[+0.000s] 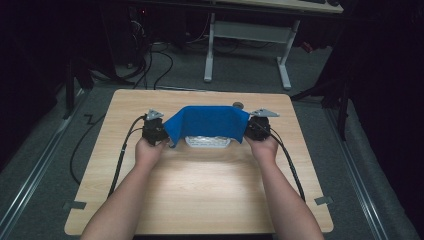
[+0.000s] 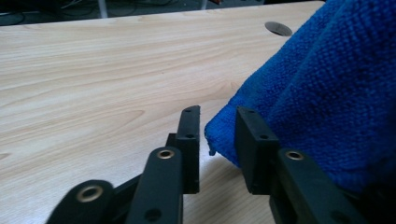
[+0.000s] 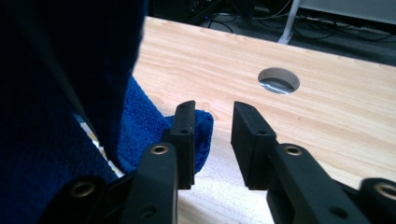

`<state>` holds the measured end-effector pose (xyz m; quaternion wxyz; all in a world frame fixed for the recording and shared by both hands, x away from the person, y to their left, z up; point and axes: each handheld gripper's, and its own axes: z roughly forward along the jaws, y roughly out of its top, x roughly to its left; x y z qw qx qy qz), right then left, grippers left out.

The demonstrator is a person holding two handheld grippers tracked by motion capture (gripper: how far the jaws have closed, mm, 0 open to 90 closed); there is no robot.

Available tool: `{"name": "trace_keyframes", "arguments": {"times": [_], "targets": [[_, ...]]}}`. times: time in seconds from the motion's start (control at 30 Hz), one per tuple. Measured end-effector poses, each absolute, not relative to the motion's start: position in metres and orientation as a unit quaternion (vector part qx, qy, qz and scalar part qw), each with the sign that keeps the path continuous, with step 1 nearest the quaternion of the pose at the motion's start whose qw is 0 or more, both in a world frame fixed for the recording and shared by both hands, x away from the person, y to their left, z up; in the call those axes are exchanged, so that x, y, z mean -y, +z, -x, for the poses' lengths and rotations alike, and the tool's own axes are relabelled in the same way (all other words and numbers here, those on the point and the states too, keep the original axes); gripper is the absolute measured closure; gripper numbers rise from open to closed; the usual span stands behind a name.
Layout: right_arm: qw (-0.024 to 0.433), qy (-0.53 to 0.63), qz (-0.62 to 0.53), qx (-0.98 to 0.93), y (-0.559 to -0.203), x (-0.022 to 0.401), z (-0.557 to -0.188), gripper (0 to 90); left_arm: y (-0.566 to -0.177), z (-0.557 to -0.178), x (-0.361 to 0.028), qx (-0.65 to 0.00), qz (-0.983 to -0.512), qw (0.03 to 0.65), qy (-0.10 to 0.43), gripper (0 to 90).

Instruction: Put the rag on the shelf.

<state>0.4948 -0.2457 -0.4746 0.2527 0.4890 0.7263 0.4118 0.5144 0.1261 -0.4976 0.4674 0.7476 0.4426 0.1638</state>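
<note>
**Blue cloth draped over a box, both claws at its ends**

Dark room all around, with cables on the grey floor and a white desk frame at the top of the high view. Light wooden surface (image 1: pixel 200 180) fills the middle of that view.

At the left of the high view, the left claw (image 1: pixel 159 131) sits at the left end of the blue cloth (image 1: pixel 207 123). In the left gripper view, the left claw (image 2: pixel 217 140) has its jaws a little apart, with nothing pinched. The cloth corner (image 2: pixel 224 133) pokes into the gap and leans on the right-hand jaw.

In the middle, the cloth stands up like a little tent. Under its front edge peeks a clear, pale box (image 1: pixel 207 142). I cannot tell what is in it.

At the right, the right claw (image 1: pixel 254 129) sits at the other end of the cloth. In the right gripper view, the right claw (image 3: pixel 212 137) is also a little apart and holds nothing. The cloth (image 3: pixel 140 126) lies on the left side of that frame, its corner behind the left-hand jaw. A round hole (image 3: pixel 279 80) shows in the wood at the upper right.

I think the step is covering or uncovering the box. Next, each claw would need its corner fully between the jaws, then a squeeze.
</note>
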Motion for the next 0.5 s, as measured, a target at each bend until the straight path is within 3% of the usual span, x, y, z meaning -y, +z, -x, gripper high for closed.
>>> {"name": "trace_keyframes", "arguments": {"times": [0.27,0.5], "targets": [[0.268,0.419,-0.492,-0.715,-0.463,0.254,-0.494,58.7,-0.486,-0.513,-0.137,-0.452,-0.735,0.47,0.185,63.6],[0.277,0.425,-0.495,-0.706,-0.452,0.264,-0.491,54.2,-0.475,-0.511,-0.149,-0.457,-0.726,0.472,0.205,61.2]]}}
